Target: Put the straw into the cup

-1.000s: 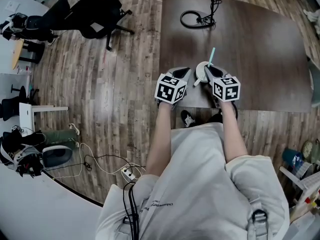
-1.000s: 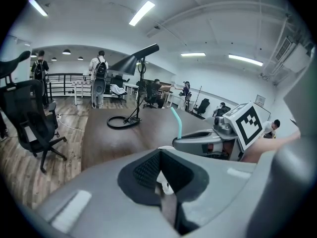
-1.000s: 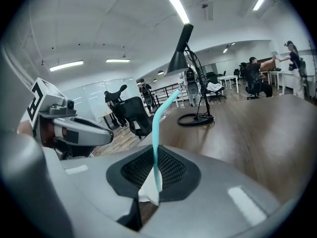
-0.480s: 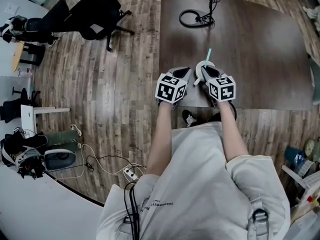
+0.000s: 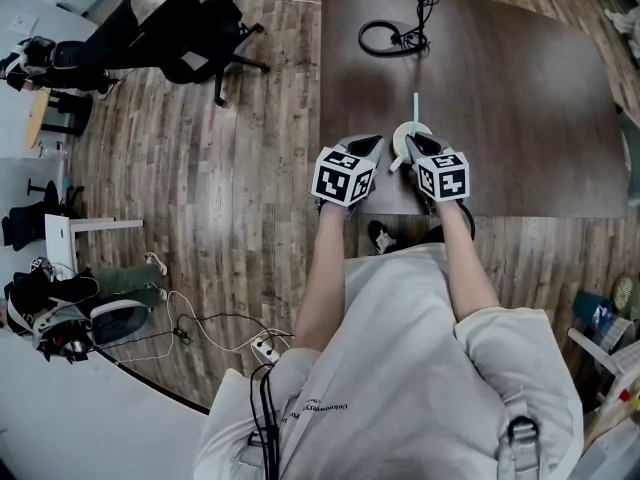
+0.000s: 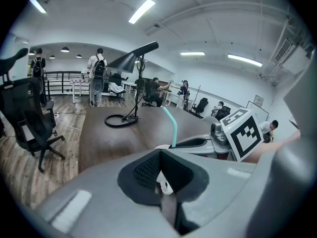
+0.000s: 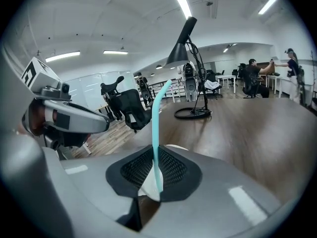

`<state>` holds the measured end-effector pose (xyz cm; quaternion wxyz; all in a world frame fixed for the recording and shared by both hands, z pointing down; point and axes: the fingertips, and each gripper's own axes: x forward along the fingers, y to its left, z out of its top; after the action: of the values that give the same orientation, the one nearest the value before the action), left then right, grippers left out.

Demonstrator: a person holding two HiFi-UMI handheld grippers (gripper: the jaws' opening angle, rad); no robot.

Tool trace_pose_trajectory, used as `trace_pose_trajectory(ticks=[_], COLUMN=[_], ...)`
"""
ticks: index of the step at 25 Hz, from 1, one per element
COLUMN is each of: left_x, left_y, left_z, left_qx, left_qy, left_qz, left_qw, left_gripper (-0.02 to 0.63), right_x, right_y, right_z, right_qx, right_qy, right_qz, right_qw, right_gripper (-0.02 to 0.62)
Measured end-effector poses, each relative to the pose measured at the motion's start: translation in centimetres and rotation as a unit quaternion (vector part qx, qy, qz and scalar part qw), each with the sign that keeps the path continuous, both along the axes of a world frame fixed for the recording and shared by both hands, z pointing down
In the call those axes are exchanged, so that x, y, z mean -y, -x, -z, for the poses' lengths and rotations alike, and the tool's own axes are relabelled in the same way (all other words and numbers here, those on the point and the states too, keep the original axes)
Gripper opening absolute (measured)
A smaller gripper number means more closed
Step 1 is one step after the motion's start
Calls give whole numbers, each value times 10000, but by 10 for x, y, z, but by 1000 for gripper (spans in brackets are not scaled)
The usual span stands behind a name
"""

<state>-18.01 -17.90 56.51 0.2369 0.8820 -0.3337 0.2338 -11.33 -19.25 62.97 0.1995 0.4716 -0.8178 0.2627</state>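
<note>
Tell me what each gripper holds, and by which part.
Right gripper: teal straw, near its lower end. Left gripper: seemingly the white cup, part unclear.

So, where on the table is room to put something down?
Bare: the table right of the cup, to its right edge, and the strip between cup and lamp cable. Crowded: near left edge, where left tool and right tool meet at cup and straw.

Dark wood table (image 5: 520, 118), plank floor (image 5: 200, 188), black office chair (image 5: 190, 18), ceiling strip lights (image 6: 141, 11).
</note>
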Motion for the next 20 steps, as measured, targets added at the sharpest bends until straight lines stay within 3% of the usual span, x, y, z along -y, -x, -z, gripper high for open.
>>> trace_pose_trajectory(ticks=[20], left_x=[-12], left_y=[-3], left_z=[-4], left_qx=[43], left_qy=[74], left_qz=[36], left_qw=[10000], left_gripper=[0], right_x=[-20], right_y=[-2], right_z=[-15], right_qx=[65], right_qy=[272], right_qz=[-27], right_qw=[9996], right_gripper=[60])
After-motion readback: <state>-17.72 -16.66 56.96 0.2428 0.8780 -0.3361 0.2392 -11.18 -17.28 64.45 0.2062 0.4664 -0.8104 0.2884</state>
